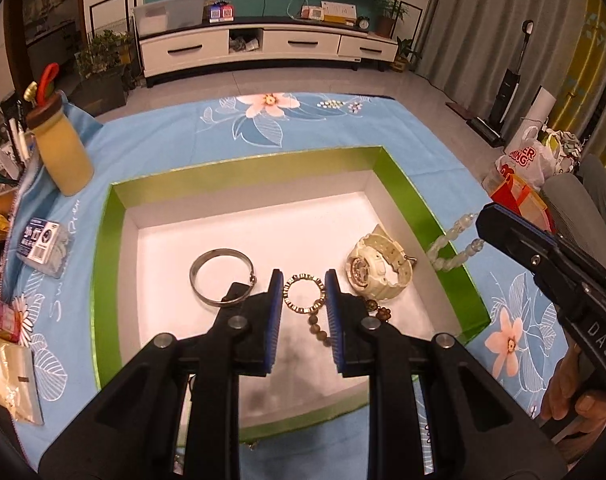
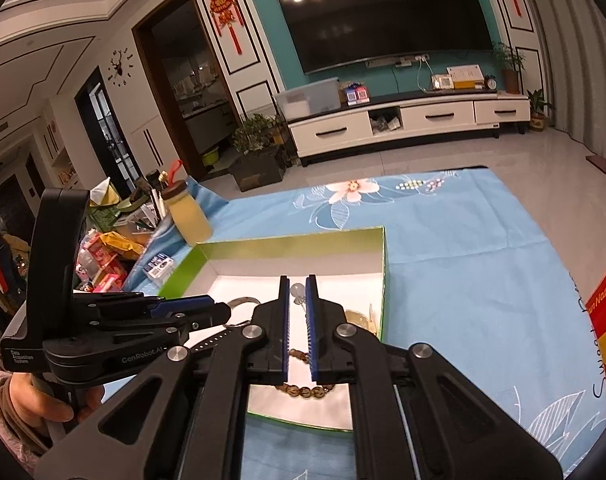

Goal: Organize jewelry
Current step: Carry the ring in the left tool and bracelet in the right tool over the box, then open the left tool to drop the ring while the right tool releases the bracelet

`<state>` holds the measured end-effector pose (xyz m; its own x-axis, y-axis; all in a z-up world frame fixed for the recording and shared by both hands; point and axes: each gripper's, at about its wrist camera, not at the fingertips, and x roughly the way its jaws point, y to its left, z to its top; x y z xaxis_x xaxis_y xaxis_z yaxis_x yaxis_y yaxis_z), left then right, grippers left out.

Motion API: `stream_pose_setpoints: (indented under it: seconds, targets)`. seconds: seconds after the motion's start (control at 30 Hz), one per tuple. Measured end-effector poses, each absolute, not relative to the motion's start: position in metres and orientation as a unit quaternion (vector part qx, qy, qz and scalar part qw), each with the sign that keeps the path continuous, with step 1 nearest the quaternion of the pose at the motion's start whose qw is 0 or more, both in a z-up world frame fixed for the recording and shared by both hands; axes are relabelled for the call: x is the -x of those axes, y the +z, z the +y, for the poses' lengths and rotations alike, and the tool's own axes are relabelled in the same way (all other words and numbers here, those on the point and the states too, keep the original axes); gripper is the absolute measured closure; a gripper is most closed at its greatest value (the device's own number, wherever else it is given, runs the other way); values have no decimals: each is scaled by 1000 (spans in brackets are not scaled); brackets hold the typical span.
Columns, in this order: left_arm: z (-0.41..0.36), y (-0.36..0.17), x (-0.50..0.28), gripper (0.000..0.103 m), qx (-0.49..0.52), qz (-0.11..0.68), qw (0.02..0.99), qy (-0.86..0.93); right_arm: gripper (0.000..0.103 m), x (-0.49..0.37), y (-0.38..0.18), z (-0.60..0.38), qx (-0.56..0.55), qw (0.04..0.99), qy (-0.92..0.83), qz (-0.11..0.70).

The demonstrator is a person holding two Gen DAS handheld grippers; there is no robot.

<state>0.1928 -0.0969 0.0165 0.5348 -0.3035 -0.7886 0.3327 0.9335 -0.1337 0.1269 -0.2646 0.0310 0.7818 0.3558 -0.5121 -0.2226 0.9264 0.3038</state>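
The left gripper [image 1: 303, 277] hangs over the green box [image 1: 399, 168], its jaws part open and empty, the gold ring bracelet [image 1: 304, 293] lying flat directly between and just beyond them. The right gripper [image 2: 297, 292] is nearly closed on the pale green bead bracelet [image 1: 455, 242], which dangles above the box's right wall, beside the white watch [image 1: 379, 268].
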Motion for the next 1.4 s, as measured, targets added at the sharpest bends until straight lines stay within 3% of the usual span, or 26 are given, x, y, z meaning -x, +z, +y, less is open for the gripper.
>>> stream_pose_setpoints:
  seconds: [0.97,1.13,1.2,1.27,1.4]
  targets:
    - [-100,-18,-224,81,3,501,846,-184,95,-159,0,-265,-116,917,138,356]
    - [-98,-11,-222,65,14,495,849,-185,88,-157,2,-270,-125,917,131,354]
    - [-94,-4,-217,46,19,485,855,-184,84,-153,4,-272,-128,919,130,350]
    - [-91,3,-214,40,19,477,859,-183,74,-148,7,-276,-133,920,130,346]
    - [-77,17,-201,30,26,470,864,-181,69,-135,12,-282,-141,921,129,340]
